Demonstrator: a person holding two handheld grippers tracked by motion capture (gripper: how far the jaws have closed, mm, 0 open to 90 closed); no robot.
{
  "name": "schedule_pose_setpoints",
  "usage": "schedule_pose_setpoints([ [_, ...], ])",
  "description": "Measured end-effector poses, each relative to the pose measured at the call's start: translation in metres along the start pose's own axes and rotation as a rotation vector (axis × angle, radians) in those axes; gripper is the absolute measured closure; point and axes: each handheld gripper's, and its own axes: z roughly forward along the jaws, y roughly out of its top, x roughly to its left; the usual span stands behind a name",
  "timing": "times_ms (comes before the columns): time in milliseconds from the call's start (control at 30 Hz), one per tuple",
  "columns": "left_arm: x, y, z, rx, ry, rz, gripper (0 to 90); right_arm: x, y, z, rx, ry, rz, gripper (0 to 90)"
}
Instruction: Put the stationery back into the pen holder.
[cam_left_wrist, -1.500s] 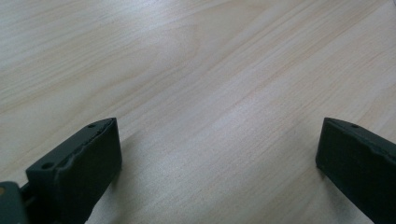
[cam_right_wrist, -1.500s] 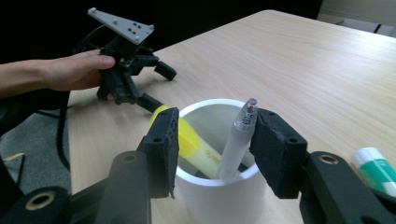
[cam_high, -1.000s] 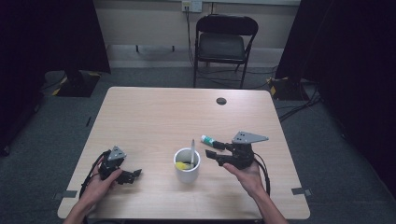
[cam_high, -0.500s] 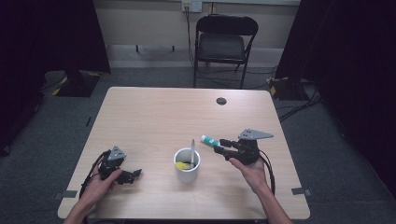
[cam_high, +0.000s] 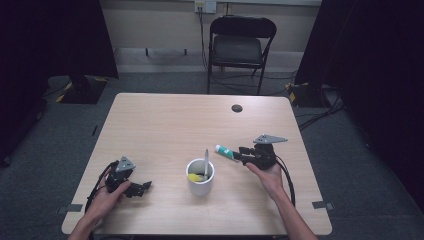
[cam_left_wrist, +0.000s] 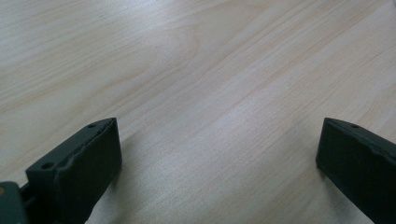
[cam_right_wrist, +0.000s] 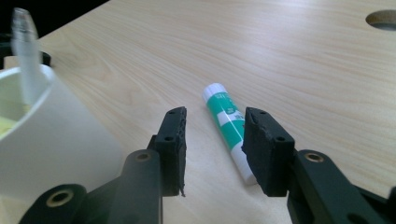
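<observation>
- Two things changed: the right gripper (cam_high: 243, 155) came down beside the white cup (cam_high: 200, 178), and its jaws have just been closing
- Its jaws do not squeeze the glue stick (cam_right_wrist: 230, 125) yet; it lies on the table (cam_high: 165, 125), right of the cup
- Left gripper (cam_left_wrist: 217, 158) jaws wide apart, holding nothing

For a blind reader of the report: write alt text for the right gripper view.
The right hand-held gripper hangs low over a wooden table, its two black jaws partly open, a green-and-white tube lying on the wood between and beyond them. A white cup with a pale stick stands at the left.
</observation>
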Motion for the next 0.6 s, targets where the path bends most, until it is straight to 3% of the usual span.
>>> schedule_pose_setpoints([
  [167,0.000,0.000,0.000,0.001,-0.001,-0.001,0.0,-0.005,-0.006,0.015,0.048,-0.030,-0.001,59.5],
  [600,0.000,0.000,0.000,0.001,-0.001,-0.001,0.0,-0.014,-0.015,0.030,0.082,-0.061,0.004,55.1],
])
